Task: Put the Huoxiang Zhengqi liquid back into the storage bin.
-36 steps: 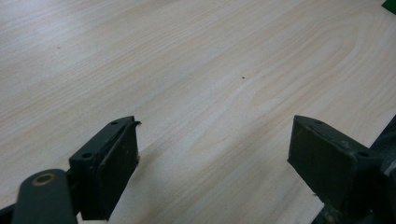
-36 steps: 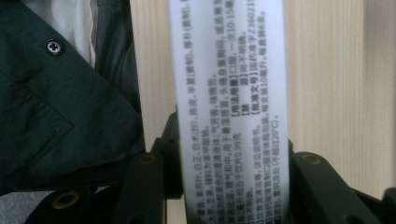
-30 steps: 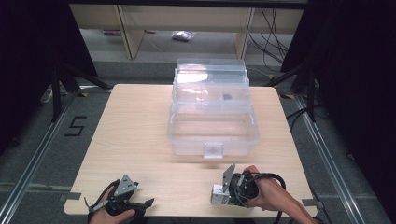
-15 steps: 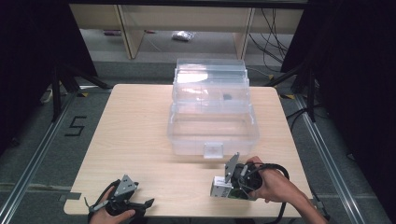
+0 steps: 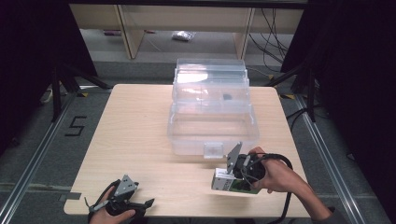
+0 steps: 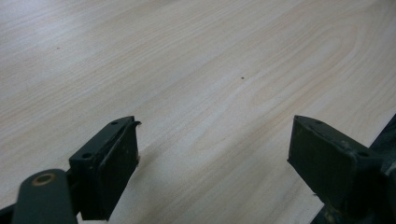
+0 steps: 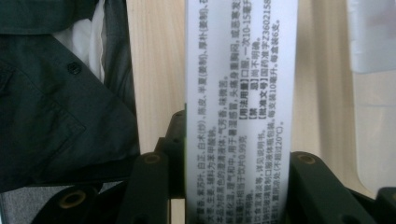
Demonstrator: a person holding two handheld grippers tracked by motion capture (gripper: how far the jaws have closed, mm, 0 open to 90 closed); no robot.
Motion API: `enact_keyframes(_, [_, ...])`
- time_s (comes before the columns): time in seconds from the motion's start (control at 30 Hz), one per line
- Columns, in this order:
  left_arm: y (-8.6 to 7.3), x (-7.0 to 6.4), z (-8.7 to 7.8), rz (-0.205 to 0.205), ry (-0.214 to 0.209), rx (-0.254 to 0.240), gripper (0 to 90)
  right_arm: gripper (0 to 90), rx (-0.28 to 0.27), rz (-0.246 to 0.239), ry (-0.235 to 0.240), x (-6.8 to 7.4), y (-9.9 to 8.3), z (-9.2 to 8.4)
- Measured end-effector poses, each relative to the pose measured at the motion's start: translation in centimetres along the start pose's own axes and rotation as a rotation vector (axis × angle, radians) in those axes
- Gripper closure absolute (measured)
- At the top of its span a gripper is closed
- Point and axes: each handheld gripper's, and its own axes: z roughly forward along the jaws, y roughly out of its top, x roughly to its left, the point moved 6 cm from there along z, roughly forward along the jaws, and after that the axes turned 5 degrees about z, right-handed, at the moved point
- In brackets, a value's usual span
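Note:
A white and green carton (image 5: 220,181) printed with small text (image 7: 240,93) hangs just above the wooden table (image 5: 130,135) at the front right. My right gripper (image 5: 229,182) is shut on it, and the jaws clamp its two long sides (image 7: 229,161). A hand holds that gripper from the right. At the front left edge, my left gripper (image 5: 144,206) rests low on the table. Its jaws stand wide open (image 6: 215,140) over bare wood, with nothing between them.
A large clear plastic storage box (image 5: 212,112) with a front latch (image 5: 212,150) stands at the middle back of the table, just beyond the held carton. Part of its pale latch (image 7: 373,37) appears at the upper right of the right gripper view. A dark sleeve (image 7: 56,93) lies beside the carton.
My right gripper has lifted the carton off the table and carried it a little toward the clear box. The left gripper has stayed put.

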Motion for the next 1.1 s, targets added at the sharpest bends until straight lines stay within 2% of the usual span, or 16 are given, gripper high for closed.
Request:
enact_keyframes(0.1, [0.0, 0.0, 0.0, -0.001, 0.002, -0.001, 15.4, 64.9, -0.014, -0.022, 0.006, -0.5, 0.2, -0.7])
enact_keyframes(0.13, [0.0, 0.0, 0.0, -0.004, 0.001, -0.001, 15.4, 64.9, -0.006, 0.018, 0.006, -0.3, 0.2, -1.0])
enact_keyframes(0.2, [0.0, 0.0, 0.0, 0.000, 0.000, 0.000, 15.4, 64.9, -0.009, 0.021, 0.006, -0.7, 0.2, -1.4])
enact_keyframes(0.23, [0.0, 0.0, 0.0, -0.001, 0.000, -0.001, 15.4, 64.9, -0.017, -0.014, 0.007, -1.0, 0.4, -1.6])
enact_keyframes(0.33, [0.0, 0.0, 0.0, -0.005, -0.001, -0.002, 15.4, 65.0, -0.018, -0.016, 0.009, -1.5, 0.6, -2.1])
enact_keyframes(0.43, [0.0, 0.0, 0.0, -0.001, -0.003, -0.004, 15.5, 65.0, -0.011, 0.019, 0.004, -1.8, 0.6, -2.7])
enact_keyframes(0.47, [0.0, 0.0, 0.0, 0.002, 0.000, 0.001, 15.4, 65.0, -0.017, -0.018, 0.000, -2.2, 0.8, -2.9])
enact_keyframes(0.57, [-0.1, 0.1, 0.0, 0.004, 0.005, 0.008, 15.4, 65.0, -0.025, 0.000, 0.000, -2.5, 1.0, -3.4])
enact_keyframes(0.6, [0.0, 0.1, 0.1, -0.009, 0.009, -0.007, 15.4, 65.0, -0.012, 0.045, -0.010, -2.5, 0.8, -3.7])
enact_keyframes(0.63, [0.0, 0.0, 0.0, 0.000, -0.004, -0.004, 15.4, 65.0, -0.040, 0.012, 0.004, -3.1, 1.1, -3.8])
enact_keyframes(0.67, [0.0, 0.0, 0.0, 0.002, 0.002, -0.001, 15.4, 65.0, -0.040, 0.012, 0.004, -3.1, 1.1, -3.8])
enact_keyframes(0.7, [0.0, 0.0, 0.0, 0.000, 0.000, 0.000, 15.4, 65.0, -0.031, 0.039, 0.001, -3.3, 1.1, -4.1])
enact_keyframes(0.83, [0.0, 0.0, 0.0, 0.003, -0.002, 0.001, 15.4, 65.1, -0.039, 0.020, -0.008, -4.1, 1.2, -4.5])
enact_keyframes(0.97, [0.0, 0.1, 0.1, -0.004, 0.006, -0.003, 15.4, 65.1, -0.054, 0.062, 0.000, -4.6, 1.4, -5.3])
enact_keyframes(1.03, [0.0, 0.0, 0.1, 0.003, 0.001, -0.001, 15.4, 65.1, -0.059, 0.036, -0.001, -4.9, 1.5, -5.3])
enact_keyframes(1.1, [0.0, 0.0, 0.2, 0.000, 0.004, 0.003, 15.4, 65.1, -0.057, 0.047, 0.005, -5.2, 1.6, -5.6])
